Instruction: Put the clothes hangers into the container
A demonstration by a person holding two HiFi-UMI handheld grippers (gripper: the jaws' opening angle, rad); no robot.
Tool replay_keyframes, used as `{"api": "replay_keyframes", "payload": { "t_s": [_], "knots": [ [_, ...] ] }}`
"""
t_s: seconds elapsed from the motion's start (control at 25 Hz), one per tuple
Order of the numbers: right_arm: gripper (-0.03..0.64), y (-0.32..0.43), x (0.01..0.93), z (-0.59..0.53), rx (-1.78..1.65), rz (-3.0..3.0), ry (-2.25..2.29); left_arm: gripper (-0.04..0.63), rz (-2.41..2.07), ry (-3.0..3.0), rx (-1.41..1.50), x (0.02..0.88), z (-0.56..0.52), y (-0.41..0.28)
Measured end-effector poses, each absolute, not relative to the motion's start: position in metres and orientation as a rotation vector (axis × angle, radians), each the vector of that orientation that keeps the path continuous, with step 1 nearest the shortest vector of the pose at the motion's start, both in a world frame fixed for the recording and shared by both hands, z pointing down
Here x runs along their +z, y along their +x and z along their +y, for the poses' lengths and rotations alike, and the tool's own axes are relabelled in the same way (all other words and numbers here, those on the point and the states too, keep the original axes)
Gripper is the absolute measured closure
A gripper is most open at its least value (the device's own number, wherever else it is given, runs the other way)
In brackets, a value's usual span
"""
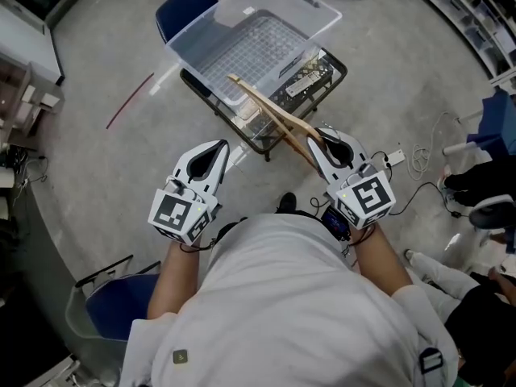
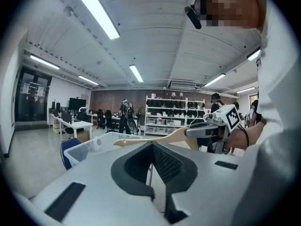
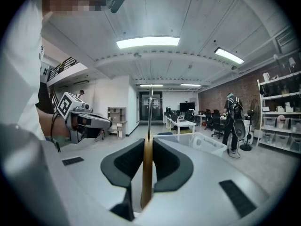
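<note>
A wooden clothes hanger [image 1: 274, 115] is held edge-on in my right gripper [image 1: 326, 142], which is shut on it. The hanger's far arm reaches over the near rim of the clear plastic container [image 1: 250, 39], which looks empty. In the right gripper view the wood [image 3: 146, 173] sits between the dark pads and the metal hook [image 3: 150, 112] rises straight up. My left gripper [image 1: 216, 147] hangs level beside it to the left, shut with nothing in it. The left gripper view shows the hanger [image 2: 160, 138], the right gripper [image 2: 207, 128] and the container [image 2: 89, 147] ahead.
The container rests on a wire cart [image 1: 314, 83]. A blue chair [image 1: 184, 10] stands behind it and another [image 1: 121, 305] at the lower left. Cables [image 1: 411, 164] lie on the floor to the right, near a person's legs [image 1: 476, 192]. A red strip [image 1: 129, 101] lies on the floor to the left.
</note>
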State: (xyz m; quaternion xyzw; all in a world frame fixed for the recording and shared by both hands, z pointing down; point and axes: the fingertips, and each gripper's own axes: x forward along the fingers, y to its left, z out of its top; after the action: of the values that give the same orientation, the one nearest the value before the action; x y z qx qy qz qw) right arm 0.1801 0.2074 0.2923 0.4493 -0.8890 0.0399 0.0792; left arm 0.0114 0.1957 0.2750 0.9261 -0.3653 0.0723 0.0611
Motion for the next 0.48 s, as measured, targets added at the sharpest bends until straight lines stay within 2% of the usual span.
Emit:
{"api": "replay_keyframes", "payload": {
  "t_s": [0.48],
  "knots": [
    [0.554,0.211,0.310,0.175,0.188,-2.658,1.317,0.578,-1.079,2.768,0.251,0.297,0.164,0.046]
  ]
}}
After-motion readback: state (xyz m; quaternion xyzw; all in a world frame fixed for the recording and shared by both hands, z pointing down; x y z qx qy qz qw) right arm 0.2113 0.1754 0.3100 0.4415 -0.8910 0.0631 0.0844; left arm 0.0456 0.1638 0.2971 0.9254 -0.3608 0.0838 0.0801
